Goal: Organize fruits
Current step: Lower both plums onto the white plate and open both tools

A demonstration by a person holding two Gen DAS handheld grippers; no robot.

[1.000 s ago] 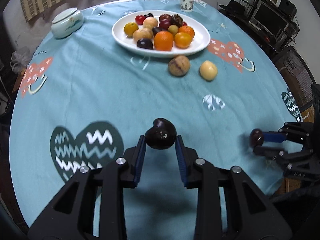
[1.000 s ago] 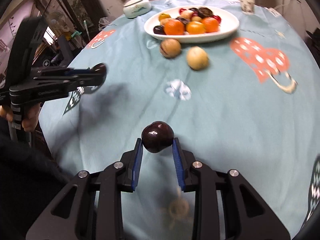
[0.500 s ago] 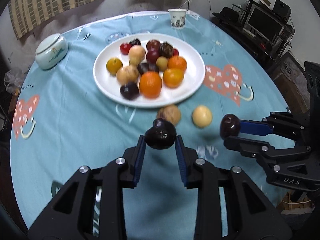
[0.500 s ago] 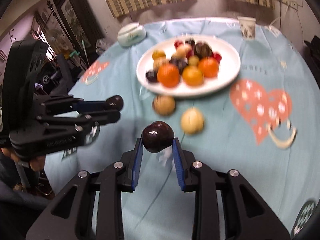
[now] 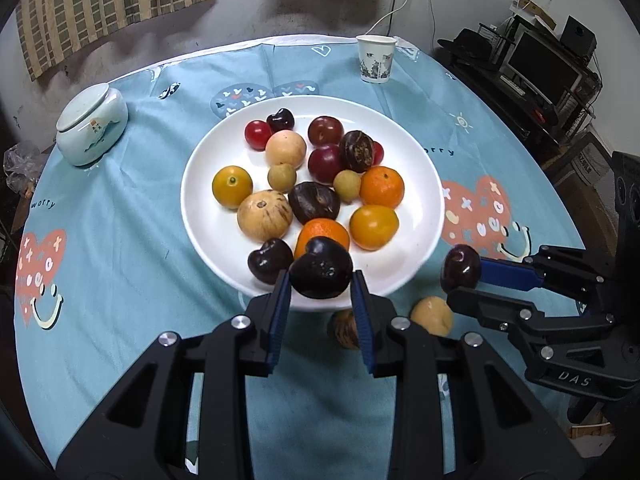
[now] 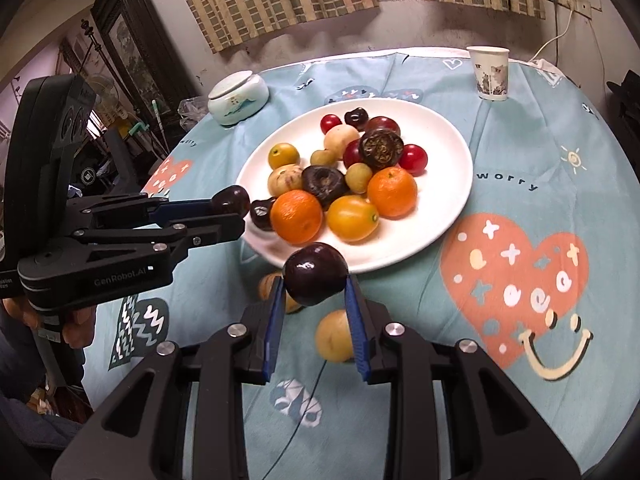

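Fruits fill the white plate (image 5: 424, 184); your left gripper (image 5: 320, 300) clamps a dark plum (image 5: 320, 268) over its near rim, your right gripper (image 6: 314, 308) clamps a second plum (image 6: 315, 274) beside it.

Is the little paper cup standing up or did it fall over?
Standing up. The paper cup sits on its base on the tablecloth behind the plate, with its open rim on top.
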